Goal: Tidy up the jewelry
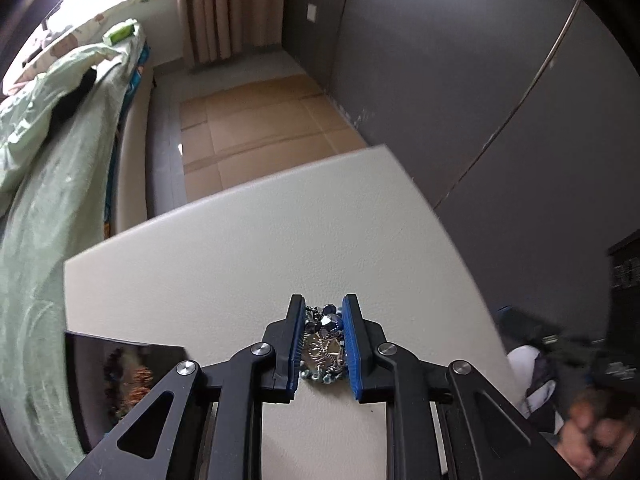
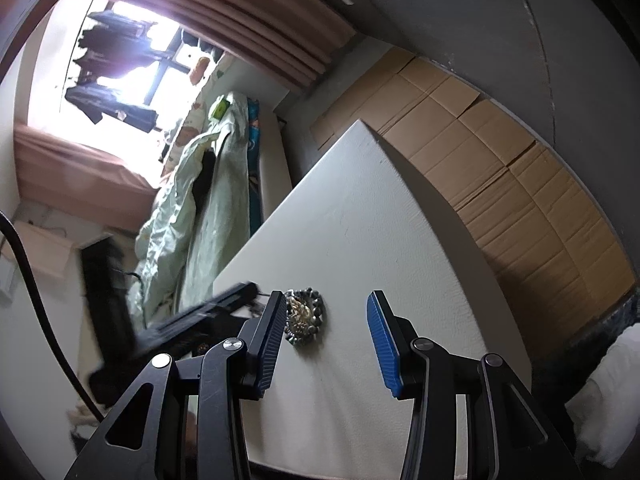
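A tangled pile of jewelry (image 1: 323,346), dark beads, blue stones and a gold pendant, lies on the white table (image 1: 240,248). My left gripper (image 1: 323,308) has its blue pads closed against both sides of the pile. In the right wrist view the same pile (image 2: 305,317) lies on the table (image 2: 360,220) beside my left finger. My right gripper (image 2: 326,304) is open and empty above the table. The left gripper (image 2: 208,310) shows there as a blurred black shape left of the pile.
A glossy black box lid (image 1: 116,376) lies at the table's left edge. A bed with green bedding (image 1: 48,152) stands to the left. Flattened cardboard (image 1: 256,124) covers the floor beyond the table. Grey wardrobe doors (image 1: 480,80) stand to the right.
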Demonstrator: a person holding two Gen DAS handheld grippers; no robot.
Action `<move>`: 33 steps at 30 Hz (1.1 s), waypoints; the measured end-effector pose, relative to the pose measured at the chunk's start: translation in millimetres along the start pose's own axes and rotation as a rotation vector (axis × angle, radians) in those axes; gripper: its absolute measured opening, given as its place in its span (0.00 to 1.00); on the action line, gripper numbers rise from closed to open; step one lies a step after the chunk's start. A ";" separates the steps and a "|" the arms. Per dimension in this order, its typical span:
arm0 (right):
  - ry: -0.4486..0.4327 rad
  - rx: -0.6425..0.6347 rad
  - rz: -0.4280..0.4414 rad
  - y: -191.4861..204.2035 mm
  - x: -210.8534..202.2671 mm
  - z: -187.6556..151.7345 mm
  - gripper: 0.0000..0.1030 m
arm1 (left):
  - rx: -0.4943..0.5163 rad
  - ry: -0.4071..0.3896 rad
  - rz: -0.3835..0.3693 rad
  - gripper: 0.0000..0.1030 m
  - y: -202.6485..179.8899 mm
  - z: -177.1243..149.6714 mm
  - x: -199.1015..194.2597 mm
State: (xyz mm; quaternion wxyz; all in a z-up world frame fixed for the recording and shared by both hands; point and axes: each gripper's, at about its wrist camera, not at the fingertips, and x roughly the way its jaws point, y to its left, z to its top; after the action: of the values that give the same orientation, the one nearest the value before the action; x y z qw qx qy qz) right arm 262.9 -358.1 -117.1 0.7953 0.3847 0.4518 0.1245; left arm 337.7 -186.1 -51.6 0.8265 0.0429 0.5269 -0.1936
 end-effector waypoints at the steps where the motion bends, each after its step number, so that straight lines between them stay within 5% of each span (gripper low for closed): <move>1: 0.009 -0.010 -0.003 2.3 3.0 -0.6 0.43 | -0.003 -0.016 -0.007 0.19 1.2 1.2 -9.4; 5: 0.036 -0.051 -0.023 10.5 15.6 -1.3 0.43 | 0.002 -0.071 -0.021 0.19 2.6 5.1 -42.3; 12: 0.081 -0.130 -0.083 26.9 42.5 -6.2 0.27 | 0.008 -0.145 -0.035 0.19 6.9 9.2 -86.7; 21: 0.124 -0.242 -0.187 48.0 76.4 -12.1 0.26 | 0.016 -0.216 -0.027 0.19 10.6 8.7 -130.6; 30: 0.187 -0.312 -0.301 54.7 109.4 -20.9 0.26 | -0.008 -0.166 -0.012 0.19 27.4 -1.7 -109.9; 33: 0.178 -0.367 -0.360 62.1 114.0 -23.8 0.17 | -0.022 -0.119 0.008 0.19 31.9 -6.3 -83.1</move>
State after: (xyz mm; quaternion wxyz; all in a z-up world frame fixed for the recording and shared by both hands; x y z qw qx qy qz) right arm 316.7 -242.2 -150.1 0.8181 0.1352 0.5510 0.0940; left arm 313.2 -132.1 15.2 0.8576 0.0243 0.4787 -0.1864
